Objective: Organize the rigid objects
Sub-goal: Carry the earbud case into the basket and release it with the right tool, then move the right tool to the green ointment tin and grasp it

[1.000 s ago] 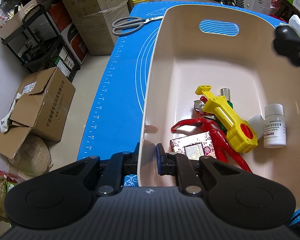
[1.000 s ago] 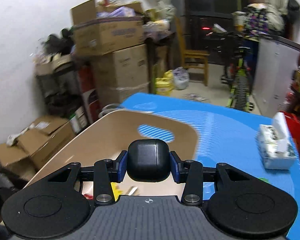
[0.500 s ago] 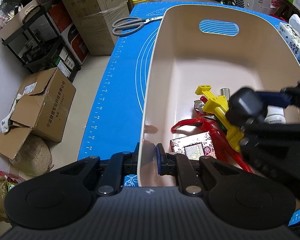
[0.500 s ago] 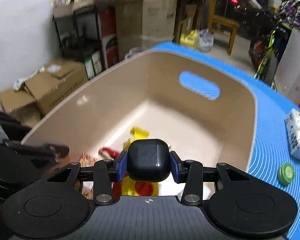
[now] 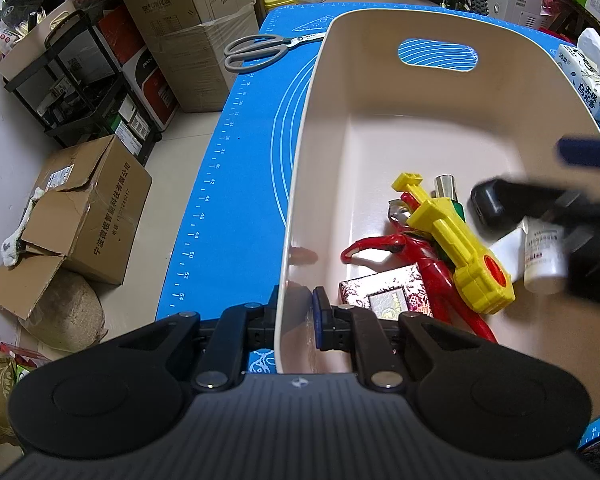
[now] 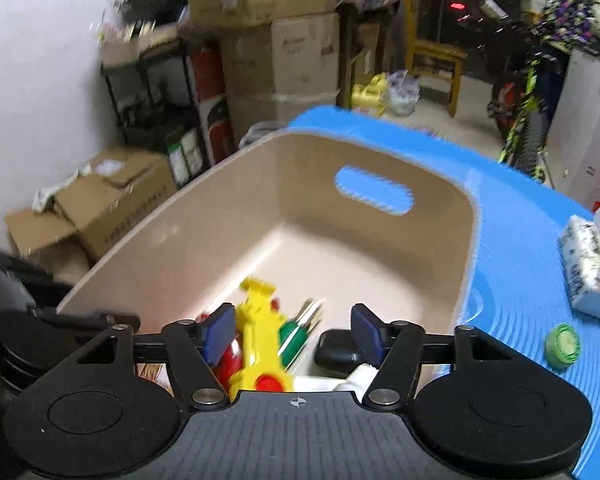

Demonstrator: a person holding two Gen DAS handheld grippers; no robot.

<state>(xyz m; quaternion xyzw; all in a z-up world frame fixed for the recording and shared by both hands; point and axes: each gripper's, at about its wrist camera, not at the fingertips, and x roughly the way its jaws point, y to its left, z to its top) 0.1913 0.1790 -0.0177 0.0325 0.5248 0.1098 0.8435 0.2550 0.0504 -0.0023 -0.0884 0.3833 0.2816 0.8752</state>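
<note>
black case (image 6: 337,351) is now released from the right gripper (image 6: 296,334), jaws opening, dropped into the bin (image 6: 466,264) below; left gripper (image 5: 296,318) pinches the bin wall.

We see a bright room lit from above. The left wrist picture is sharp, with shiny spots on the bin (image 5: 300,184), but the right gripper (image 5: 572,216) there looks smeared. The right wrist picture is blurry all over. Edges bend round, and corners go dark.

Ruler numerals 38 to 54 run along the blue mat's (image 5: 236,184) left edge; Chinese characters mark the cardboard box (image 5: 88,216) on the floor.
</note>
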